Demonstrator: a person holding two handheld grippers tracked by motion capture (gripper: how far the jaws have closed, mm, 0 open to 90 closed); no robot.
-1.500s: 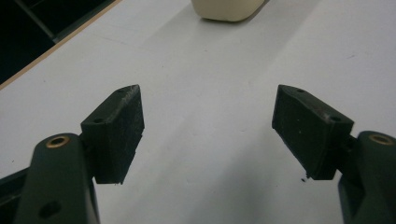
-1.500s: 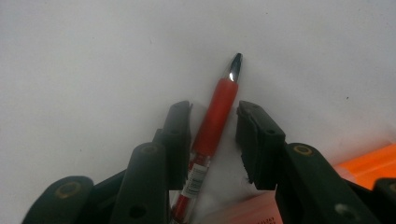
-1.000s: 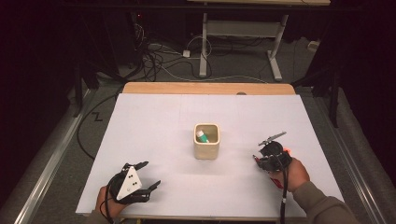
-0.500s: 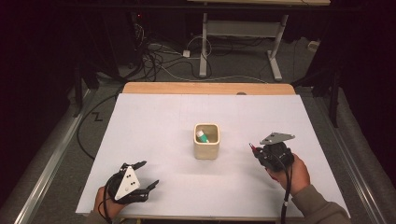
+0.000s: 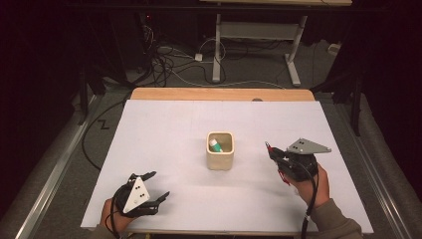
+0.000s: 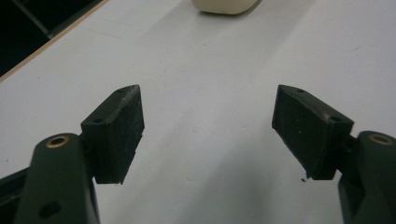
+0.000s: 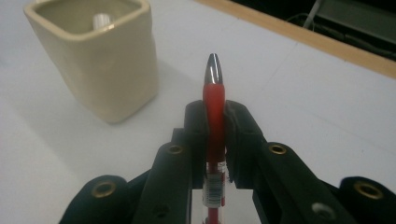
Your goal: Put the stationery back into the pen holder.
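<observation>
The right hand-held gripper (image 7: pixel 215 119) is clamped on a red pen (image 7: pixel 214 100), raised just right of the cream cup (image 5: pixel 220 151) on the white surface (image 5: pixel 164 134); the left hand-held gripper (image 6: pixel 208 128) rests wide open, holding nothing

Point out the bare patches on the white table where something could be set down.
The table is bare behind the cream cup up to the wooden edge, and between the left tool and the cup. The tightest spot is between the cup and the right tool holding the red pen.
</observation>
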